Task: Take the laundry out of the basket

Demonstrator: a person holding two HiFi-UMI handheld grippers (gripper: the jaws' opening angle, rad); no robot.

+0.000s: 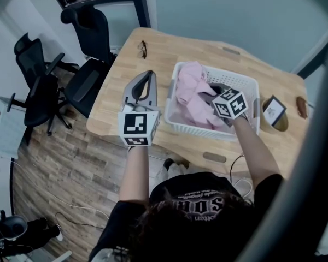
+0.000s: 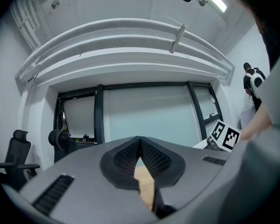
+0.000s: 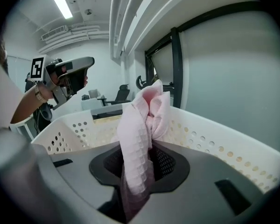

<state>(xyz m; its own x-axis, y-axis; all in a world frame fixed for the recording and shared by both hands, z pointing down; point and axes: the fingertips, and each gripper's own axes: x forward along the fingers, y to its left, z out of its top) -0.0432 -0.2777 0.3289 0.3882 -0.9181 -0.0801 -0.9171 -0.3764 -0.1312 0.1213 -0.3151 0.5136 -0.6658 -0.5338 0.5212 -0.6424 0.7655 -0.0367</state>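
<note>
We see one white perforated basket (image 1: 246, 86) on the wooden table (image 1: 169, 42), and in it a heap of pink laundry (image 1: 194, 94) piled against its wall at 9 o'clock, with a fold rising over the rim there (we cannot separate the heap into pieces). The right gripper (image 1: 212, 93) reaches into the basket from 5 o'clock. In the right gripper view, the right gripper (image 3: 140, 160) has its jaws pinched on a waffle-weave fold of the pink laundry (image 3: 142, 120), which stands up above them with the basket (image 3: 214, 139) wall curving behind. The left gripper (image 1: 148, 75) hangs over bare wood at 9 o'clock of the basket, apart from it. In its own view, the left gripper (image 2: 140, 143) has its tips meeting with nothing between them. The basket's near wall lies close to the table's near edge, and open tabletop runs from 9 to 12 o'clock around it. One pair of glasses (image 1: 141, 49) lies at 10 o'clock near the far edge. Two black office chairs (image 1: 93, 42) (image 1: 38, 86) stand on the floor at 9 o'clock of the table.
</note>
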